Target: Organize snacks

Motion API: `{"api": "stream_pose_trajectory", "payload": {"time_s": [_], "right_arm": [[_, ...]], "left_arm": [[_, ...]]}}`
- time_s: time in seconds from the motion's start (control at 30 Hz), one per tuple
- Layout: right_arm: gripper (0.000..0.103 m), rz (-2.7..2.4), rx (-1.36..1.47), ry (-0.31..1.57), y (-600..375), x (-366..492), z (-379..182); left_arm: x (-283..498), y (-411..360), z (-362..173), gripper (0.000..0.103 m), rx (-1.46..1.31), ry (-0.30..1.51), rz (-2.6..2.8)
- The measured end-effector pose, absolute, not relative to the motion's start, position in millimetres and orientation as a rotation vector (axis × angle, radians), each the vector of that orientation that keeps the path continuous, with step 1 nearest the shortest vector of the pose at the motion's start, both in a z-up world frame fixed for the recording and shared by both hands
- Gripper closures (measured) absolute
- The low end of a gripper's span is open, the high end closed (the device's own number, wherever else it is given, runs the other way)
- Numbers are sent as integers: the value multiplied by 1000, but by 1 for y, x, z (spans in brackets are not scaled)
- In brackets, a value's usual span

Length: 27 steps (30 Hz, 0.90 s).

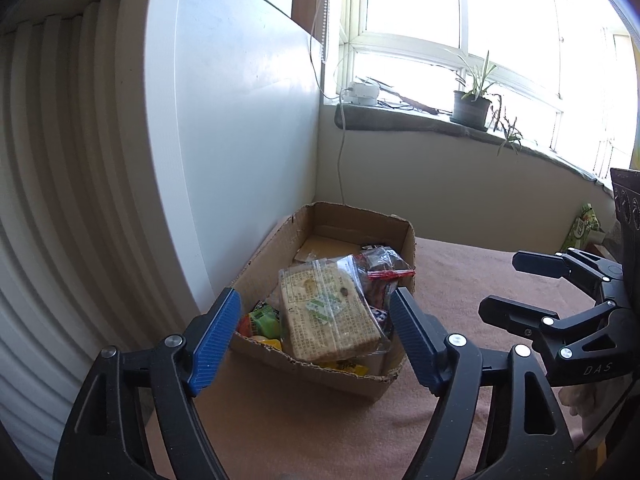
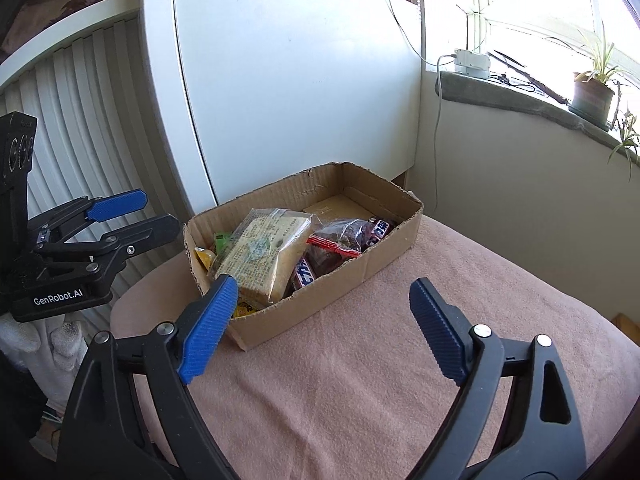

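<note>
Cardboard box point(image 2: 312, 248) ahead of both sets of fingers already holds the snacks, cracker pack point(image 2: 264, 254) on top, and with the left gripper point(image 1: 316, 336) and right gripper point(image 2: 320, 328) released and empty, the task looks nearly done.

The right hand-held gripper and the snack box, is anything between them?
No. In the right wrist view, only bare pink cloth lies between the right hand-held gripper and the cardboard box.

Two handheld black grippers, blue ribbed pads.
Left gripper point(image 1: 316, 334) and right gripper point(image 2: 324, 328): silver screws, white "GenRobot.AI" lettering.
</note>
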State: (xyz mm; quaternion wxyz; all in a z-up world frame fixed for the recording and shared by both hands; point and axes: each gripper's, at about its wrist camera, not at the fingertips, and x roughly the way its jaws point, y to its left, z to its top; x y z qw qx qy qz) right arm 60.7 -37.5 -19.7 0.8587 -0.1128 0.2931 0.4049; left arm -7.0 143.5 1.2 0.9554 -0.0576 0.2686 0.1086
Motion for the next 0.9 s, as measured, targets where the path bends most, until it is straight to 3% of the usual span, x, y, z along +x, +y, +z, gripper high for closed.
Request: {"api": "stream_pose_trajectory", "payload": {"time_s": [0.9], "right_arm": [[8, 775, -205, 626, -64, 51, -24]], "left_arm": [[-20, 134, -2, 23, -108, 544, 253]]}}
